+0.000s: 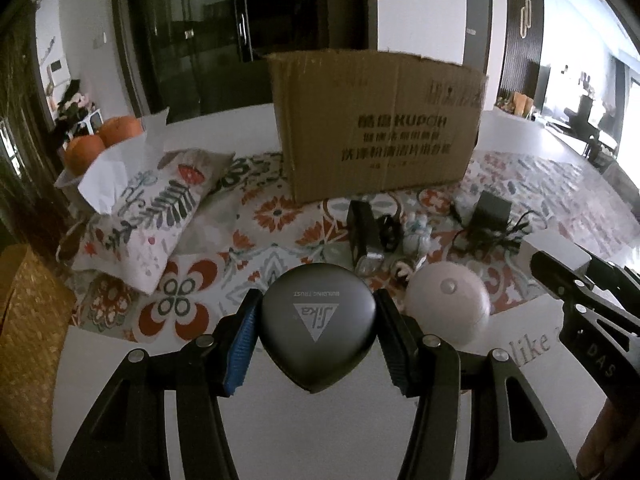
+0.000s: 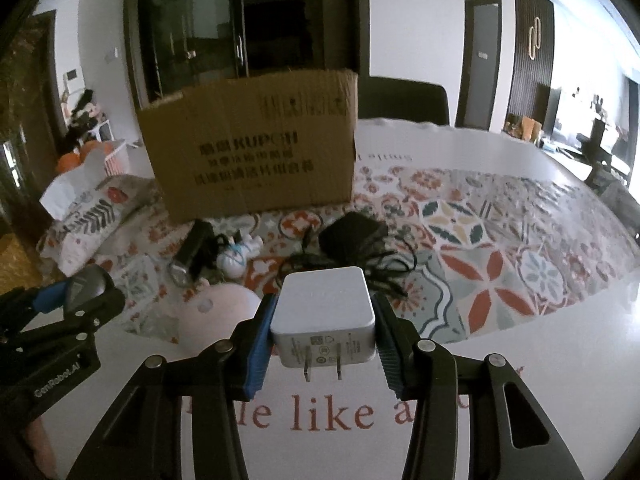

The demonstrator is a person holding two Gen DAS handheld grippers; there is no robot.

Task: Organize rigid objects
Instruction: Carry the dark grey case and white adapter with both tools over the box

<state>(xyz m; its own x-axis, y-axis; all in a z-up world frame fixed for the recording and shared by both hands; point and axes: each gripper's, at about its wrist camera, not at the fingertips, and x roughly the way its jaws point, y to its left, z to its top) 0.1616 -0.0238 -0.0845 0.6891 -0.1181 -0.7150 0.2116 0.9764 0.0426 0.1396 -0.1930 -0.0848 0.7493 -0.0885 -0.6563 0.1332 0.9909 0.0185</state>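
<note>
My left gripper (image 1: 318, 322) is shut on a dark grey rounded case (image 1: 318, 324) with a white triangle logo, held above the white table. My right gripper (image 2: 324, 320) is shut on a white plug charger (image 2: 325, 316), prongs toward the camera. A brown cardboard box (image 1: 380, 128) stands at the back of the patterned mat; it also shows in the right wrist view (image 2: 256, 148). A pale pink round object (image 1: 448, 304) lies just right of the case. A black flashlight (image 2: 192, 250), a small white figurine (image 2: 240, 254) and a black adapter with cable (image 2: 352, 236) lie before the box.
A floral pillow (image 1: 148, 216) lies at the left with white tissue paper and oranges (image 1: 100, 140) behind it. A woven basket (image 1: 28, 344) stands at the far left edge. A dark chair (image 2: 404, 100) stands behind the table. The right gripper shows at the left wrist view's right edge (image 1: 560, 276).
</note>
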